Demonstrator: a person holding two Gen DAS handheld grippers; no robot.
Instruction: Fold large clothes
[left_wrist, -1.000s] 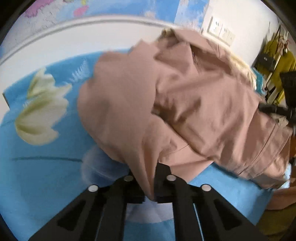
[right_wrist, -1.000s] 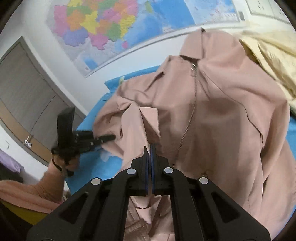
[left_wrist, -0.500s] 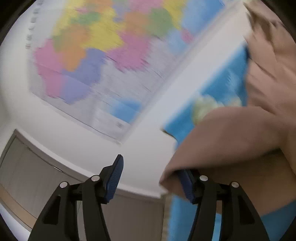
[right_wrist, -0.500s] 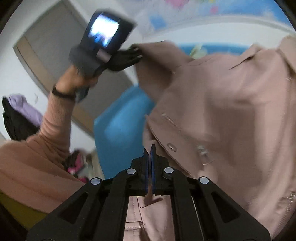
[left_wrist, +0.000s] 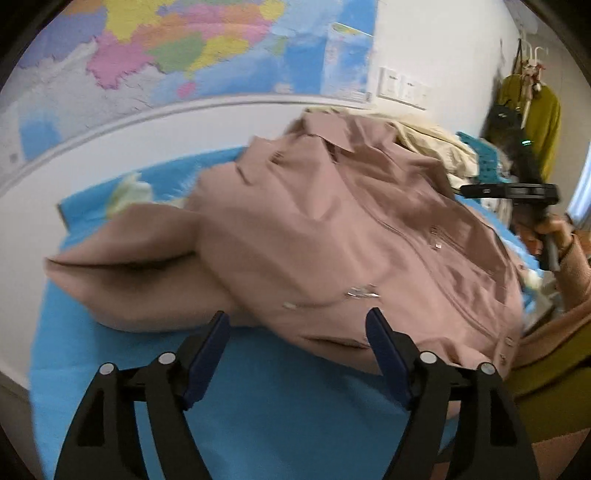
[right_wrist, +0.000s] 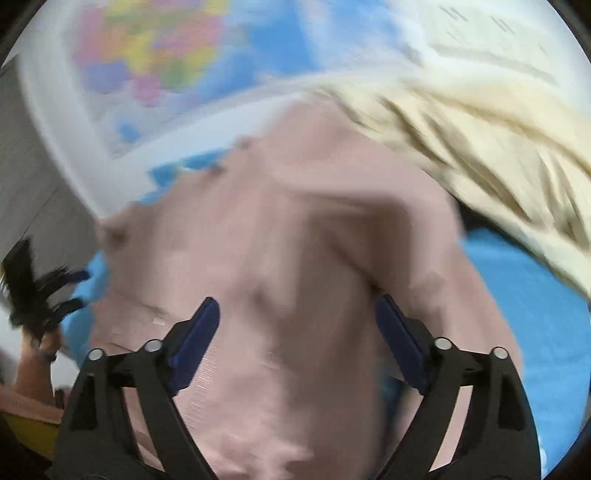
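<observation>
garment: pink jacket (left_wrist: 332, 236), zip front and collar, lying in a loose heap on the blue sheet (left_wrist: 280, 413) of a bed; fills the centre of both wrist views.
sleeve: one sleeve (left_wrist: 122, 273) sticks out toward 9 o'clock in the left wrist view, rounded and puffed, not flat.
neighbour: cream garment (right_wrist: 461, 140) bunched behind the jacket at 1 o'clock in the right wrist view; touching or overlapping its far edge, cannot tell which.
left tool: left tool (left_wrist: 297, 354) jaws opening, spread wide; nothing between the pads; the jacket hem lies just beyond the tips at 12 o'clock.
right tool: right tool (right_wrist: 297, 343) jaws opening, spread wide; pink cloth lies under and between the fingers, but the pads do not press it. View is motion-blurred.
handling (judgement): soft, limp, light to middling weight; creases hold a little, so the fabric likely has some body. Not fragile. Smooth weave may slip from a shallow pinch. Zip and snaps add stiff lines that the fold will favour.
grip points (judgement): take doubled edges, not a single layer: the hem corner nearest the left tool, and the shoulder seam or cuff for the sleeve.
risk (judgement): catching the cream garment together with the collar side.
backdrop: wall map (left_wrist: 192, 48) at 11 o'clock.
</observation>
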